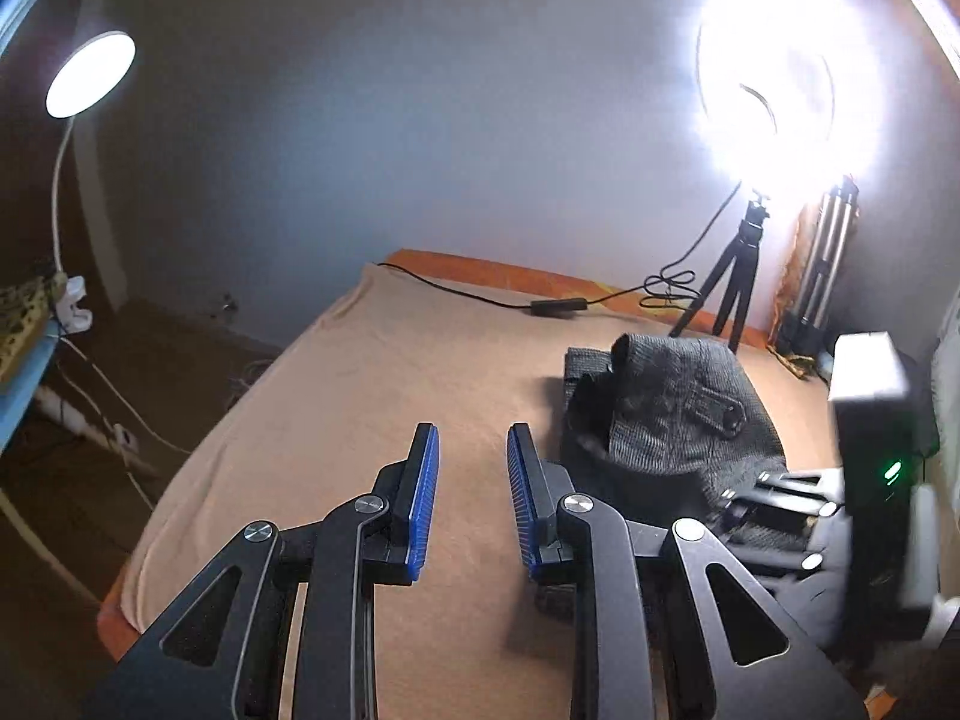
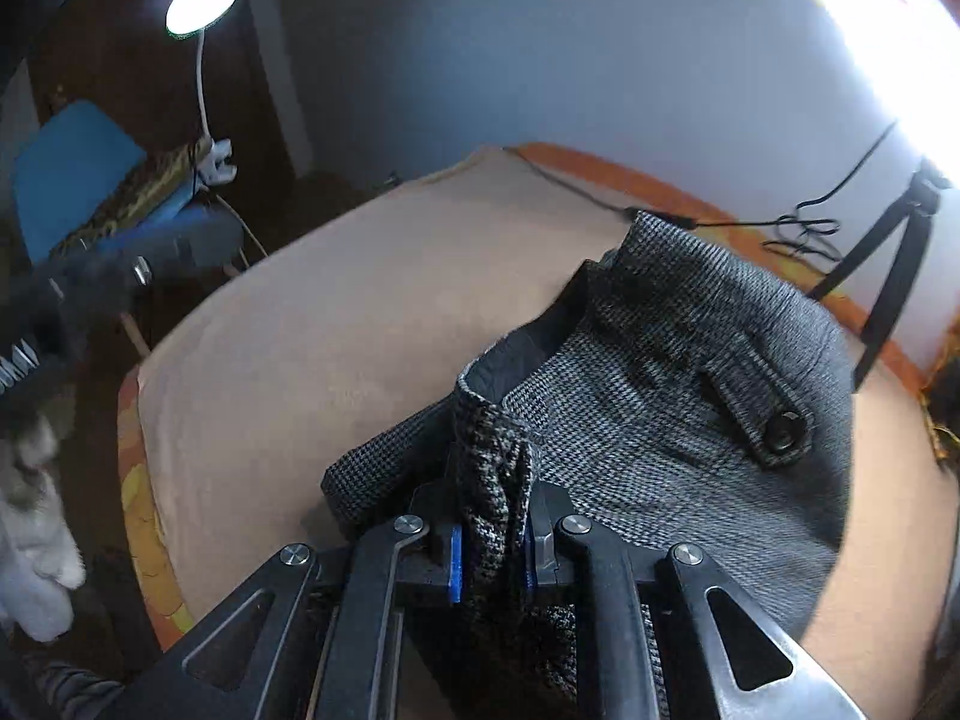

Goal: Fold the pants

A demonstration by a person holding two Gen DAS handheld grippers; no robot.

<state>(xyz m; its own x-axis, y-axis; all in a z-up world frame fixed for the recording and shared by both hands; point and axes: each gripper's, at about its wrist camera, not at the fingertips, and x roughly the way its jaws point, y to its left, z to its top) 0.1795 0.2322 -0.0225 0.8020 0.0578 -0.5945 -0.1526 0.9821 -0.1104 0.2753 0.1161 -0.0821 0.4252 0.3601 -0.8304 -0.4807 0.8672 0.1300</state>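
The grey houndstooth pants (image 2: 660, 396) lie bunched on the beige bed cover (image 2: 336, 324), with a buttoned pocket flap (image 2: 774, 420) facing up. My right gripper (image 2: 489, 540) is shut on a fold of the pants at their near edge and lifts it. In the left wrist view the pants (image 1: 672, 414) sit to the right, with the right gripper (image 1: 786, 504) at their near side. My left gripper (image 1: 473, 450) is open and empty, above the bare cover left of the pants.
A bright ring light (image 1: 774, 90) on a small black tripod (image 1: 732, 282) stands at the bed's far right, its cable (image 1: 480, 297) across the far edge. A desk lamp (image 1: 90, 72) and blue chair (image 2: 66, 174) stand left of the bed.
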